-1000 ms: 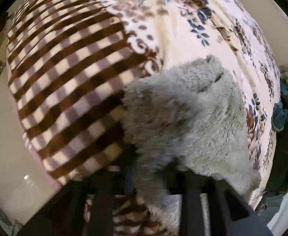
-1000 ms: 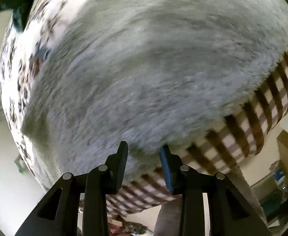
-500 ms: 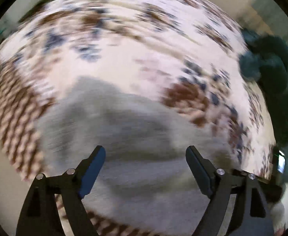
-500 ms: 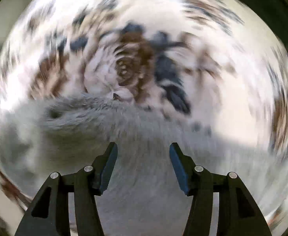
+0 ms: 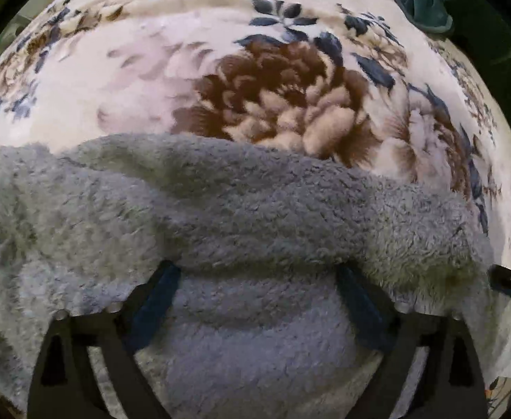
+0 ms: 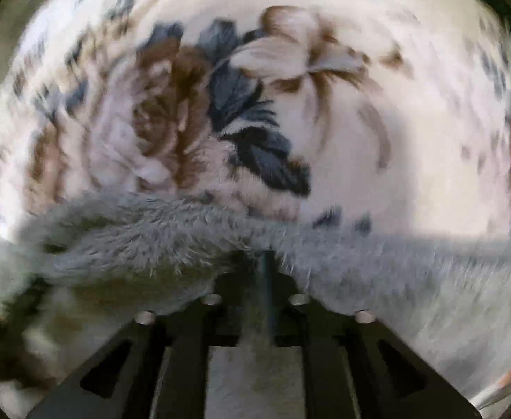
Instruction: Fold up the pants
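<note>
Grey fleece pants lie on a floral blanket, with both tongs down at the cloth.

The pants spread across the lower part of the floral blanket, a fold ridge running across them; the left tongs have just been opening and stand wide apart, the fleece lying between the blue pads but not pinched; the right tongs have just been closing and are nipped on the edge of the pants; a dark green cloth lies at the blanket's far corner.
</note>
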